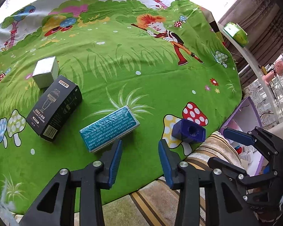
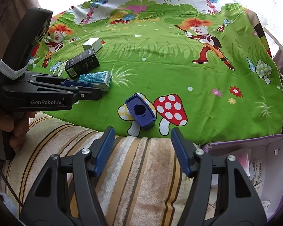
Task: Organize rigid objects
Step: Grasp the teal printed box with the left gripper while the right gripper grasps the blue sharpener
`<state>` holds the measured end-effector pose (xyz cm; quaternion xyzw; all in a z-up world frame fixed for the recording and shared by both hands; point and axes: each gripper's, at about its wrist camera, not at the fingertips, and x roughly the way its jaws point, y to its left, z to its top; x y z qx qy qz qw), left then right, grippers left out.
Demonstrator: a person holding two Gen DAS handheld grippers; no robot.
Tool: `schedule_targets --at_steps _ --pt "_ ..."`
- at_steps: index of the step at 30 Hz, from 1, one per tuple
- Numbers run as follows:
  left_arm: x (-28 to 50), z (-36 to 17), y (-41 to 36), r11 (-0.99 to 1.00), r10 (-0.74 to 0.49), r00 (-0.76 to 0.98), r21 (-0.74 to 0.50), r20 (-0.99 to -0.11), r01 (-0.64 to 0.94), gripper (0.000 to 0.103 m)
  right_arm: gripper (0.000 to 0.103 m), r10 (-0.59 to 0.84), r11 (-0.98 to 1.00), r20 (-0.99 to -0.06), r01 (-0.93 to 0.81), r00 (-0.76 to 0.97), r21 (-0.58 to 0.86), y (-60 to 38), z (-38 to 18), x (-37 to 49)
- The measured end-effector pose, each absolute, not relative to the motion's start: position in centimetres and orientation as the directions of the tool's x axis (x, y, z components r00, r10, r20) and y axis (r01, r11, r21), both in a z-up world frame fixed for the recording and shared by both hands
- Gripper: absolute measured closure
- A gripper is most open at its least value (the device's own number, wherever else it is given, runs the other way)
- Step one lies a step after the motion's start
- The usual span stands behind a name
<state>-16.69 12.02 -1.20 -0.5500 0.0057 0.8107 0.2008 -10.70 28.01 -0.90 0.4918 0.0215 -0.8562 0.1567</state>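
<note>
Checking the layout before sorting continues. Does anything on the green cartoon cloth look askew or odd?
The small dark blue plastic block lies tipped, its round hole facing up, near the cloth's front edge, apart from the other boxes. The black carton and teal box lie at differing angles. Nothing looks damaged.

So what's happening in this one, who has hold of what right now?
A person holds a gripper in each hand over a cartoon-print cloth. Neither holds anything: the left gripper is open near the teal box, the right gripper is open just short of the blue cap. A black box and a white box still lie on the cloth. A purple bin with small items sits at the right.
</note>
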Motion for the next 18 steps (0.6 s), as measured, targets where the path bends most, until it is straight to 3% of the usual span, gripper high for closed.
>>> schedule_targets --at_steps 1,4,10,16,18 --pt "-16.6 -0.9 11.5 -0.931 0.302 -0.34 -0.2 -0.891 -0.304 0.035 0.037 -0.251 -0.951 -0.85 0.283 -0.462 0.127 27.9 -1.0 -10.9" --pt "-16.8 -0.2 9.6 -0.954 0.284 -0.383 -0.218 -0.879 -0.208 0.022 0.037 -0.256 -0.951 -0.857 0.274 -0.447 0.142 27.1 -1.3 -11.3" --pt "-18.6 -1.6 8.0 -0.945 0.301 -0.311 -0.325 -0.902 0.027 0.022 0.037 -0.229 -0.956 -0.871 0.271 -0.435 0.116 26.5 -2.2 -12.5" --pt "-19.5 -2.1 10.1 -0.96 0.222 -0.313 -0.263 -0.923 0.092 0.018 0.038 -0.201 -0.955 -0.877 0.286 -0.436 0.076 25.7 -2.7 -13.8" --pt "-19.7 -2.2 10.6 -0.97 0.176 -0.32 -0.219 -0.931 0.103 0.018 0.042 -0.193 -0.954 -0.877 0.292 -0.439 0.064 25.5 -2.8 -14.0"
